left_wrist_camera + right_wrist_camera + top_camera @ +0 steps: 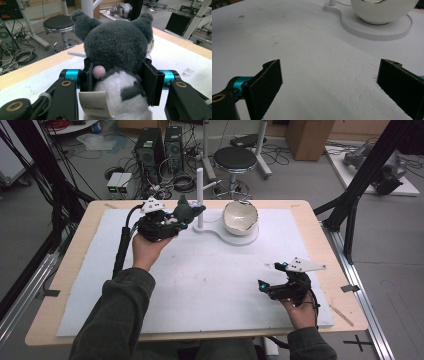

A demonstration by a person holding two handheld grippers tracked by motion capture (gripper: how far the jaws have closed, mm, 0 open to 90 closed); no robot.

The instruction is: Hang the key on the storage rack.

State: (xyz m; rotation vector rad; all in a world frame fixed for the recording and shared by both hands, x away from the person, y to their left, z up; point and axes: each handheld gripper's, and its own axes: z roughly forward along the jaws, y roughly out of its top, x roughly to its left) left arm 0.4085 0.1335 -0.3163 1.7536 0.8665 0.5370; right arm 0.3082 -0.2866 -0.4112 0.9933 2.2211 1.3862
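While my left gripper (182, 217) pinches the grey plush toy (117, 52) just left of the white bowl (240, 216), I judge I'm carrying it there; next, lift over the rim. My right gripper (329, 85) waits spread wide, nearer me than the bowl

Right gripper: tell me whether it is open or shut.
Open. The right gripper has its two black jaws spread wide apart in its own view, with bare white mat between them and nothing held.
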